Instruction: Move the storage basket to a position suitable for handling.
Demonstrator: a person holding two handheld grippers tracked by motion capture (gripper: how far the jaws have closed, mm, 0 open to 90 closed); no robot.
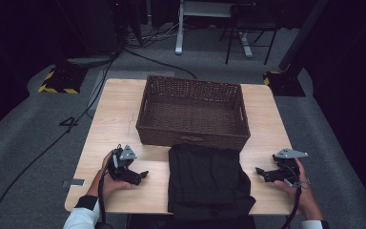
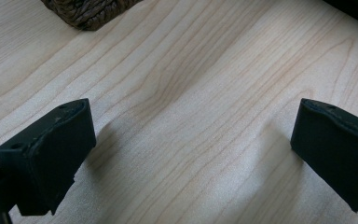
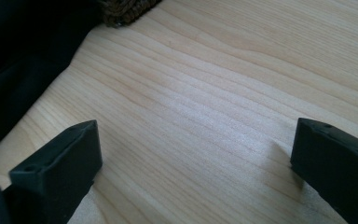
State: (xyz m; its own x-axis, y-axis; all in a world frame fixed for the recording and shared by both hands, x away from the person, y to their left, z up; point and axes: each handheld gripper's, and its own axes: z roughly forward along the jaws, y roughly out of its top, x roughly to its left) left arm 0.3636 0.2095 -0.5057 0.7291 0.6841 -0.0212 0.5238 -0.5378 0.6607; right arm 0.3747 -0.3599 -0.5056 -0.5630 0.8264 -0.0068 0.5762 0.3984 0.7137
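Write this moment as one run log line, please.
left gripper: open, empty | right gripper: open, empty | black cloth: folded, between them | basket: behind cloth

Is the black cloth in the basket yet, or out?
Out: the black cloth lies folded on the table, against the empty basket.

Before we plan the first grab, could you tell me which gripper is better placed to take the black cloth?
Neither clearly: left gripper and right gripper flank the cloth, both open and empty.
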